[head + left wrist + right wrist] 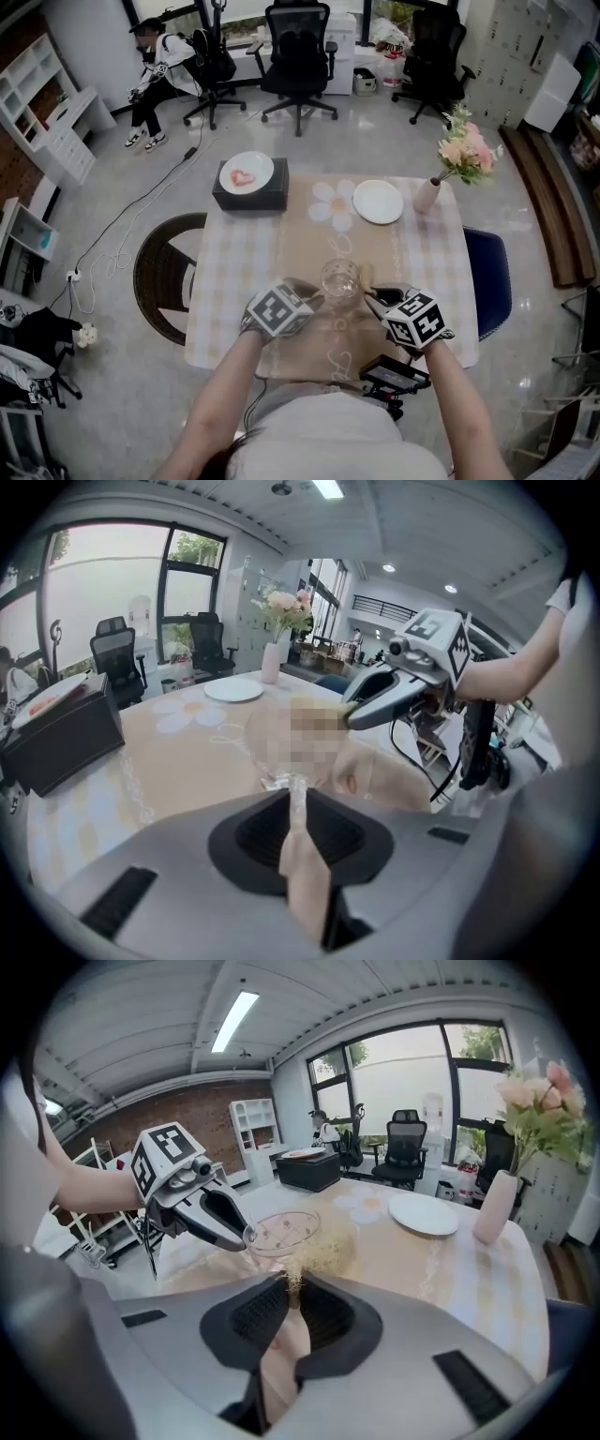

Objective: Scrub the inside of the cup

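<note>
A clear glass cup (339, 278) stands upright on the beige runner in the middle of the table. My left gripper (314, 292) comes in from the left and is shut on the cup's rim (292, 782). The right gripper view shows this grip on the cup (281, 1232) too. My right gripper (292, 1290) is shut on a straw-coloured fibrous scrubber (323, 1258). The scrubber sits just beside the cup's near right side, at about rim height. In the head view the right gripper (370, 298) is close to the cup's right side. A mosaic patch hides the cup's middle in the left gripper view.
A white plate (378, 202) and a pale vase of flowers (427, 195) stand at the table's far right. A black box (249, 195) carrying a plate with a red heart sits at the far left. A black device (394, 375) lies at the near edge. Office chairs stand beyond.
</note>
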A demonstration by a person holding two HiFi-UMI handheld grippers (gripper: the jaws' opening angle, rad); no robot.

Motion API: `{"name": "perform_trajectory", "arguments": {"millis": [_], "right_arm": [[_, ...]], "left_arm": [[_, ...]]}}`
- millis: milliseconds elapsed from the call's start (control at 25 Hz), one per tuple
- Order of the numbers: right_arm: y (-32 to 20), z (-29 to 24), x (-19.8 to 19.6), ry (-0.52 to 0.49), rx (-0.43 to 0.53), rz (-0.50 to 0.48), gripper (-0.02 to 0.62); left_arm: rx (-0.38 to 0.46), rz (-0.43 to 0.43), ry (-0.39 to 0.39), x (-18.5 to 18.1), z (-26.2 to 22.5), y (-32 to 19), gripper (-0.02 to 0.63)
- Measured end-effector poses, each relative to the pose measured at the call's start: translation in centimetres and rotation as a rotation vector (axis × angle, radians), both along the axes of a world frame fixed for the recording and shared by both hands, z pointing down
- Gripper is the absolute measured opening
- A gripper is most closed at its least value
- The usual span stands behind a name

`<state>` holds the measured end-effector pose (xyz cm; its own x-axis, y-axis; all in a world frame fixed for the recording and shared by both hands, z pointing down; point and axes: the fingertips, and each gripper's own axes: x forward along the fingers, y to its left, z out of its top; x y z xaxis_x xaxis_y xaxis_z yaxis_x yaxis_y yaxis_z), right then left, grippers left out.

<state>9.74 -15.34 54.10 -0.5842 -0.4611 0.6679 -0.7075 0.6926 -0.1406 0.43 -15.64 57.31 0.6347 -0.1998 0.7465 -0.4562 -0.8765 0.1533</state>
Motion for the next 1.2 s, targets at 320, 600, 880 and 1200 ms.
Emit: {"name": "perform_trajectory", "arguments": {"millis": [320,600,880,1200], "right_arm": [[0.4,3.1,0.8,0.033,-0.084,-0.010,0.044],[0.6,3.9,1.1,0.028,-0.113,-0.022,0.044],[-0.5,1.5,3.0,0.013,-0.028,0.037,0.044],[-1.6,-2.0,3.0,-0.070,0.069,0.004,0.044]], "left_arm": [[0.012,0.030,-0.035,0.6,0.0,0.6,0.057],[0.029,0.049,0.015,1.3,-1.0,0.8,0.057],[0.071,0.050,-0.005,1.2,-1.0,0.6,0.057],[0.192,0.174,-0.074,0.9,-0.9,1.2,0.057]]}}
